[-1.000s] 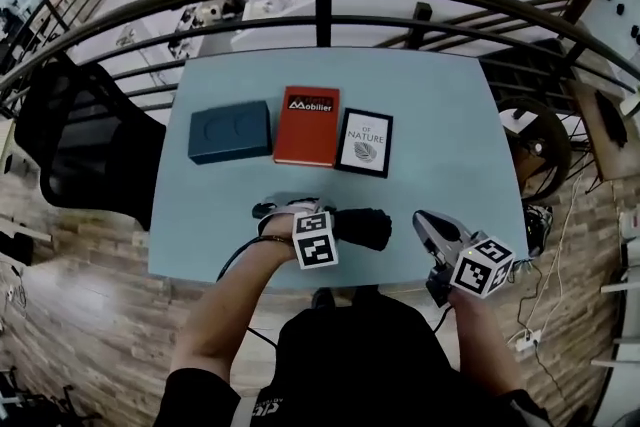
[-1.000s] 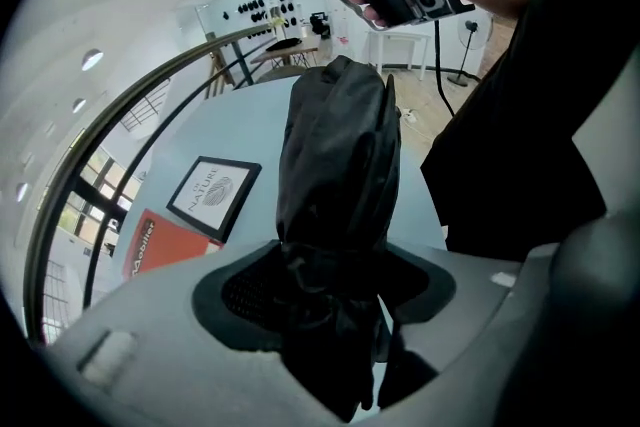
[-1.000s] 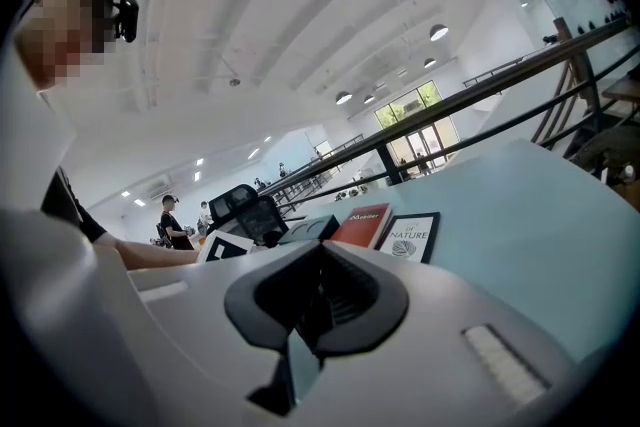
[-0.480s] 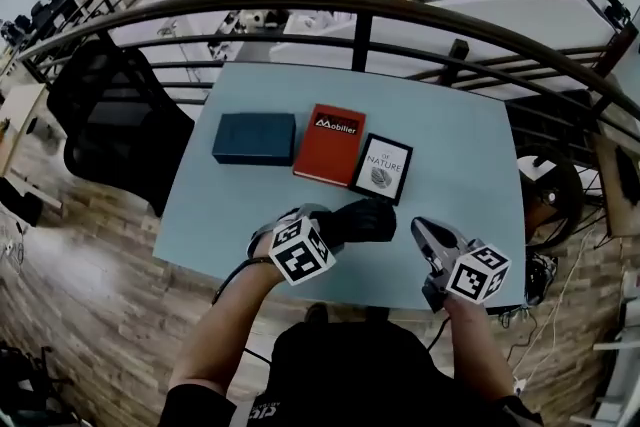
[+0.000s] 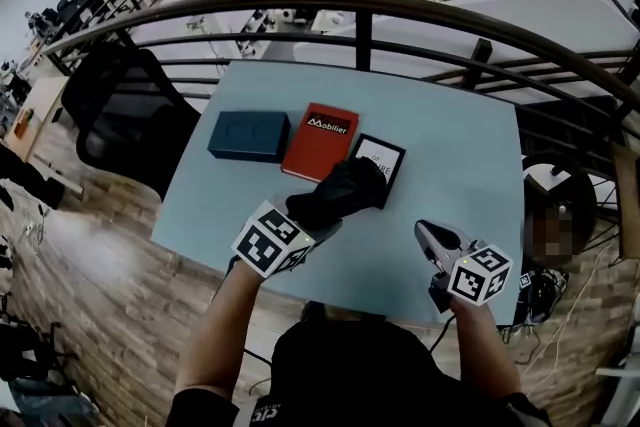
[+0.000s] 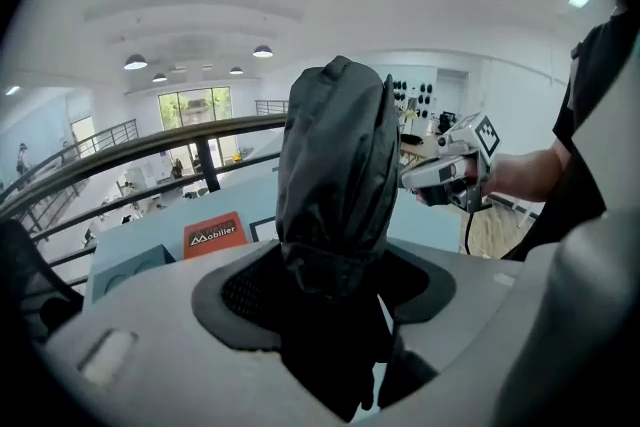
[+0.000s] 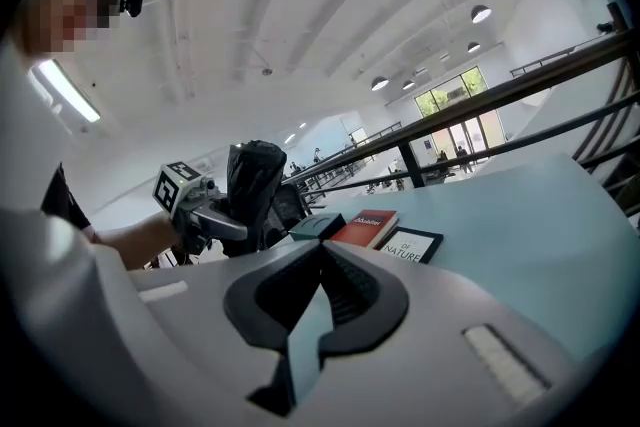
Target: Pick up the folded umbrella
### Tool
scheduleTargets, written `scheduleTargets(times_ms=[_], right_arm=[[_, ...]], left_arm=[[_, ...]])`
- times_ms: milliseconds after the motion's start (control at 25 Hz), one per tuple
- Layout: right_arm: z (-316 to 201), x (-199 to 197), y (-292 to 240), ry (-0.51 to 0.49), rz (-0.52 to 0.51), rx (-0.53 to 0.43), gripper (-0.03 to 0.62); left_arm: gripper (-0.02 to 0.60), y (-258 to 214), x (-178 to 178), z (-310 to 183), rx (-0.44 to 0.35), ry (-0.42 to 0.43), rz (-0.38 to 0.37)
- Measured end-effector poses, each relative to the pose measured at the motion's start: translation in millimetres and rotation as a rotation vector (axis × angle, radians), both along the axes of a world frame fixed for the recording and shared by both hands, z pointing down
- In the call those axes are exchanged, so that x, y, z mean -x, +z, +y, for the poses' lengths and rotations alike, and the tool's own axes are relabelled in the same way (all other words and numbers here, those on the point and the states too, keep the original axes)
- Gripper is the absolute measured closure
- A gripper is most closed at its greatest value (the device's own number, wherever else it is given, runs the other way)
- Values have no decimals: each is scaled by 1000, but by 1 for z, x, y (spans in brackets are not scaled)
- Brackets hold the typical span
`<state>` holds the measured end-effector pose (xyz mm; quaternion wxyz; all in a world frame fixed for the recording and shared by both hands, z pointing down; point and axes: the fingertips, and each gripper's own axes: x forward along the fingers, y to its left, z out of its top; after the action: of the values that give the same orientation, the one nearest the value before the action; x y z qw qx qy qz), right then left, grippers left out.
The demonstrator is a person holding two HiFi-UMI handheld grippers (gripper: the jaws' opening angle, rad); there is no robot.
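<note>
Best in the left gripper view, left claw [image 6: 335,287] tight around the folded umbrella [image 6: 335,155]; right claw [image 7: 319,253] empty, closed.

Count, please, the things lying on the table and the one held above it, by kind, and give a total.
Books: 2 (red book, black-bordered Nature book)
Boxes: 1 (dark blue box)
Umbrellas: 1 (black folded umbrella)
Total: 4

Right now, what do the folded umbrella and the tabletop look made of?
Folded umbrella: probably thin synthetic fabric, black with a faint sheen; it shows soft creases and gathers. Tabletop: smooth, matte, pale blue, with no visible grain; likely laminate or painted board, but the look alone does not settle which.
</note>
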<state>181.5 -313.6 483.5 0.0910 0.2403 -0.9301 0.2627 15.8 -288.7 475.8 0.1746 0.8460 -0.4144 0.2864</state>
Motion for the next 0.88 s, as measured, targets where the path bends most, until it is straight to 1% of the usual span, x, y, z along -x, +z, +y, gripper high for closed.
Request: scheduleTargets(times_ms=[120,240,360,440,520,600,680,800,880], right_arm=[[-6,-12,-1,-22,-3,-13,594],[-12,-15,-8,-32,-16,-33,594],[-15,-12,-28,-23,-42,-62,594],[-16,-6,-45,-20,-60,-89,594],[-14,4,-57,-31,-71,-118,593],[-13,16,-67,-43,-78,-139,594],[-11,30,-74,-49,-83,-152,594],[-6,52,-81,-60,-83,-168,593],[-5,68,-88,-69,-84,-183,594]], left_arm=[[290,-15,-8,0,-31,-55,49],[290,-32,-8,0,-83,-114,115],[290,-46,-6,4,-126,-169,190],[290,-56,-2,10,-150,-188,232],[290,-62,5,16,-171,-194,242],[290,-66,16,19,-189,-200,227],[290,-68,30,21,-204,-209,228],[290,-76,52,28,-235,-223,252],[291,-83,68,31,-269,-227,240]])
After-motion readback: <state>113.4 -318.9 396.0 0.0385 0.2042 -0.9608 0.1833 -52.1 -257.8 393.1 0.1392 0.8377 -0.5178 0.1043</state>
